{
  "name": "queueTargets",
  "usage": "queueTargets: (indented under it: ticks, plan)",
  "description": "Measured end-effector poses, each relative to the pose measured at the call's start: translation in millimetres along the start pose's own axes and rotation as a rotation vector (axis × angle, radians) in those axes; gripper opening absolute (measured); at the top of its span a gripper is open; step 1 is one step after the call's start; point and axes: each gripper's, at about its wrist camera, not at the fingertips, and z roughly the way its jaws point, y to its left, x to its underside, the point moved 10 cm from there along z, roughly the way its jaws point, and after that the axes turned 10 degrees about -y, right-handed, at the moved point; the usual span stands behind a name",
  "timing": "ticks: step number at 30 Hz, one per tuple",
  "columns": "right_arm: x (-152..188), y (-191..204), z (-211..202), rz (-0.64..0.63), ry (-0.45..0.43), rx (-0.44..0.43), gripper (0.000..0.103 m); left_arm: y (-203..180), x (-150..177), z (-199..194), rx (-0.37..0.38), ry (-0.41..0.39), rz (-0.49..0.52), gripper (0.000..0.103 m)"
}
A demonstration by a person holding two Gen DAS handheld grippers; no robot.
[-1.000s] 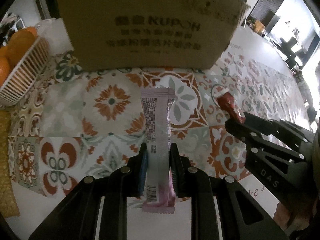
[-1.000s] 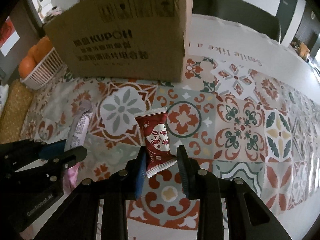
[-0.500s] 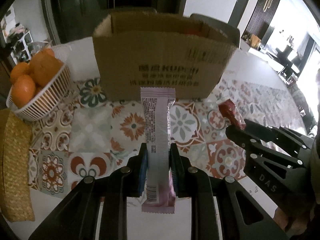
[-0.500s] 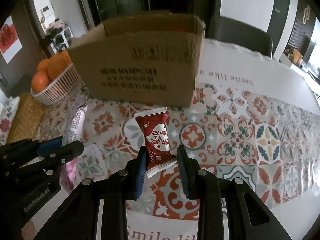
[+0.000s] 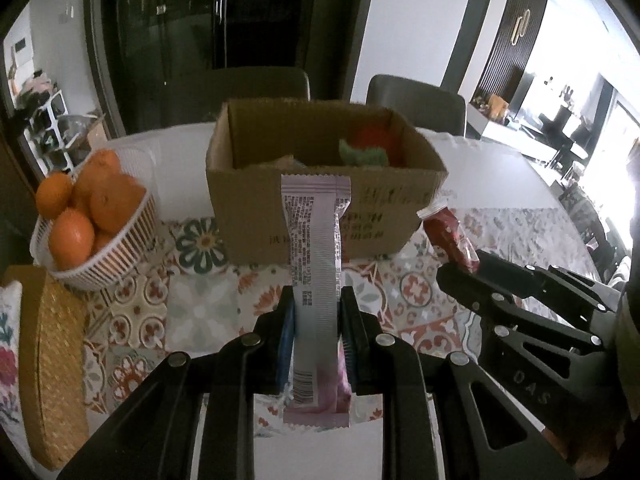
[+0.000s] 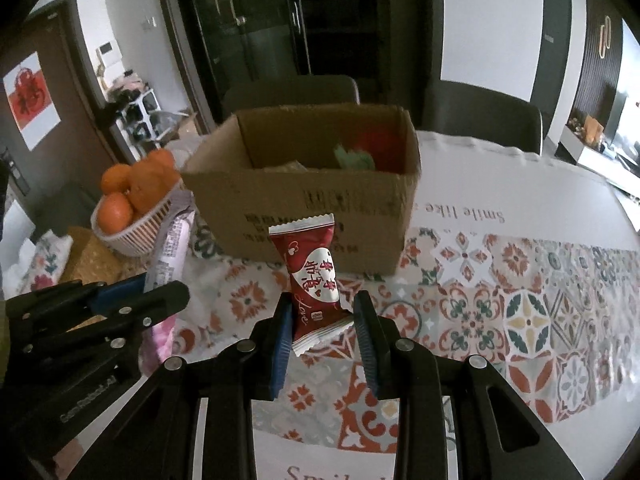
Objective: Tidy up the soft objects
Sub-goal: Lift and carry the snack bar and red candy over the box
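Note:
My left gripper (image 5: 318, 312) is shut on a long pink snack packet (image 5: 316, 248) and holds it upright above the table, in front of the open cardboard box (image 5: 320, 208). My right gripper (image 6: 323, 316) is shut on a red candy packet (image 6: 314, 276), also raised before the box (image 6: 320, 200). The box holds a red and a green soft item (image 5: 366, 152). The right gripper and its red packet (image 5: 450, 240) show at the right of the left wrist view. The left gripper and the pink packet (image 6: 172, 244) show at the left of the right wrist view.
A white basket of oranges (image 5: 88, 220) stands left of the box. A woven yellow mat (image 5: 52, 360) lies at the table's left edge. A patterned tile cloth (image 6: 520, 320) covers the table. Two chairs (image 5: 416, 100) stand behind the box.
Both grippers have risen with their packets, so the box's open top and contents now show. Both still hold their packets.

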Motion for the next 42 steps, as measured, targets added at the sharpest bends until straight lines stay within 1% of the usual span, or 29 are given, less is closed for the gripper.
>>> queueTargets:
  ticks: [6, 14, 22, 27, 31, 36, 40, 42]
  plan:
    - [-27, 7, -9, -0.003, -0.039, -0.014, 0.031, 1, -26, -6, 0.0, -0.03, 0.011, 0.022]
    - [-59, 11, -12, -0.002, -0.069, -0.03, 0.031, -2, -60, -6, -0.005, -0.057, 0.025, 0.022]
    - [-89, 6, -7, -0.005, -0.079, -0.028, 0.031, -6, -88, 4, 0.005, -0.055, 0.04, 0.022]
    - [-105, 0, 3, -0.007, -0.07, -0.021, 0.031, -7, -106, 16, -0.003, -0.043, 0.067, 0.022]
    - [-116, -5, 16, 0.001, -0.048, -0.025, 0.031, -6, -121, 26, -0.022, -0.052, 0.097, 0.022]
    - [-128, -14, 37, 0.007, -0.021, -0.013, 0.031, -3, -137, 47, -0.031, -0.031, 0.109, 0.022]
    - [-133, -19, 56, 0.007, 0.01, -0.009, 0.031, 0, -144, 63, -0.046, -0.023, 0.13, 0.022]
    - [-134, -21, 64, 0.004, 0.023, -0.003, 0.031, 0, -145, 73, -0.042, -0.013, 0.144, 0.022]
